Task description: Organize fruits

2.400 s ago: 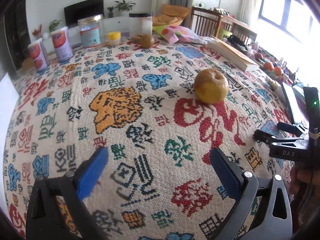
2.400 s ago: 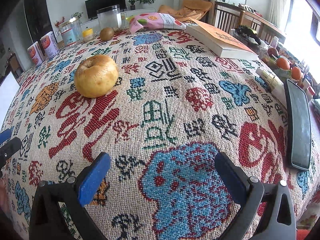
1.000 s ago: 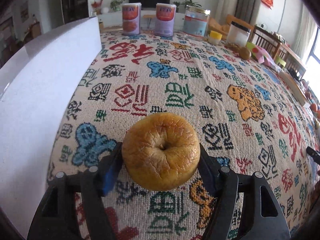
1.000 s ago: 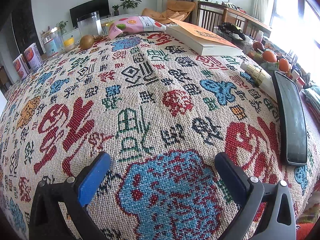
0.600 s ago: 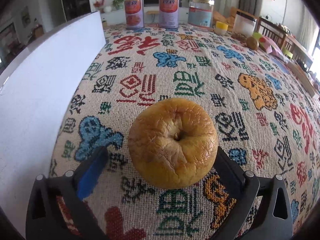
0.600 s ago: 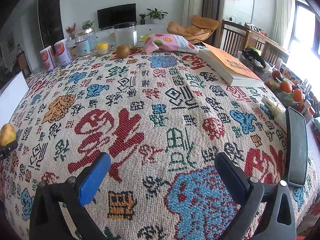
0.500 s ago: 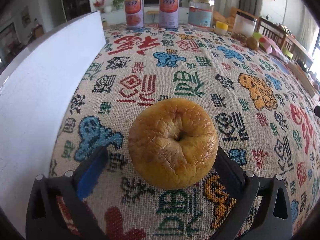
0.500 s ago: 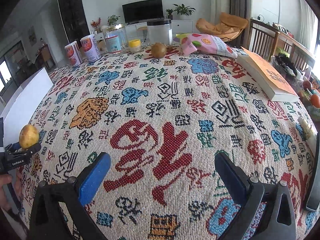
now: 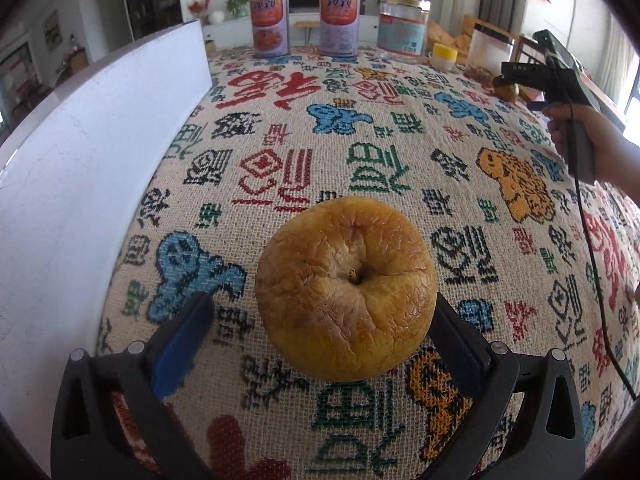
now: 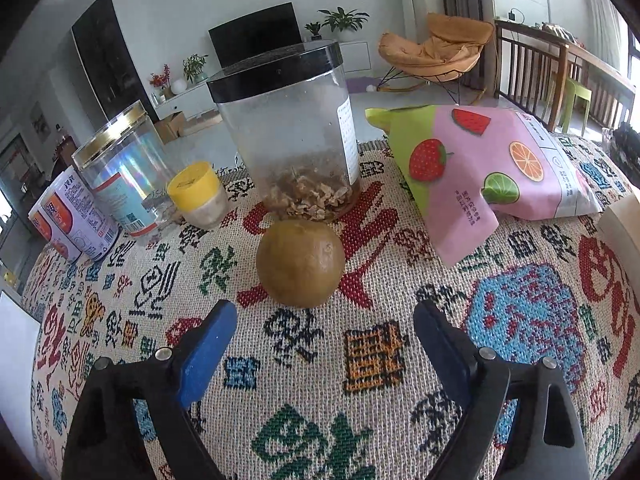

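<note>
- yellow-brown, wrinkled skin is seen on the apple [image 9: 346, 288], which sits on the woven tablecloth [image 9: 360, 152] with its stem dimple facing the left wrist camera.
- the left gripper [image 9: 320, 332] is spread wide; the apple lies between its blue pads [image 9: 180, 344], touching or just beside the right one, while a clear gap is left on the left side. nothing is pinched.
- a white board [image 9: 80, 184] is found along the cloth's left edge, near the apple.
- two printed cans [image 9: 270, 24] and a gold-lidded jar [image 9: 404, 22] are lined up at the far edge of the cloth.
- in the left wrist view the right gripper [image 9: 516, 80] is seen far across the table, held by a hand [image 9: 584, 136], with a small brown fruit just below its tip.
- in the right wrist view the right gripper [image 10: 324, 344] is spread open above the cloth, empty.
- a round olive-brown fruit [image 10: 300, 262] rests just ahead of the open fingers, not touched by them.
- behind that fruit, just beside it, a clear black-lidded jar [image 10: 288, 128] is stood, with dried bits at its bottom.
- a small yellow-capped pot [image 10: 196, 194] is noted to the jar's left, and a pink fruit-print bag [image 10: 488, 168] to its right.
</note>
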`<action>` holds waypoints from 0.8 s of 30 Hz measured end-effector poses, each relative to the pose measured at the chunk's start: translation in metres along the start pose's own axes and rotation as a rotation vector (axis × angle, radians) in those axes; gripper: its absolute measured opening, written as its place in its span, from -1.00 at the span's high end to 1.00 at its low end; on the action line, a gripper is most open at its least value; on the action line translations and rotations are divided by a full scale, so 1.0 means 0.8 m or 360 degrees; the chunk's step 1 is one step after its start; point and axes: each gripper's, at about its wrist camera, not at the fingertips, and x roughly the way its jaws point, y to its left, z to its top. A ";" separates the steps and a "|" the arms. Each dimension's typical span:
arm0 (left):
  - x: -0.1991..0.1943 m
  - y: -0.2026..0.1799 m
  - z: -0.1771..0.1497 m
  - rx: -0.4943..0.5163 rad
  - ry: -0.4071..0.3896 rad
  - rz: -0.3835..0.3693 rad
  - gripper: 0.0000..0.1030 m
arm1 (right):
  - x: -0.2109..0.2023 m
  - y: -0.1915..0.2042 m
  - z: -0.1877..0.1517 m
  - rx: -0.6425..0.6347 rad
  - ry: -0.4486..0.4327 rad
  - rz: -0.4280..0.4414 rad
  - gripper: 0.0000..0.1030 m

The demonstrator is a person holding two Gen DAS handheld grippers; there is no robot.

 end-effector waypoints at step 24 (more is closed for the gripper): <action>0.000 0.000 0.000 0.0000 0.0000 0.0002 -0.99 | -0.243 0.040 -0.251 -0.0893 0.0806 0.0295 0.07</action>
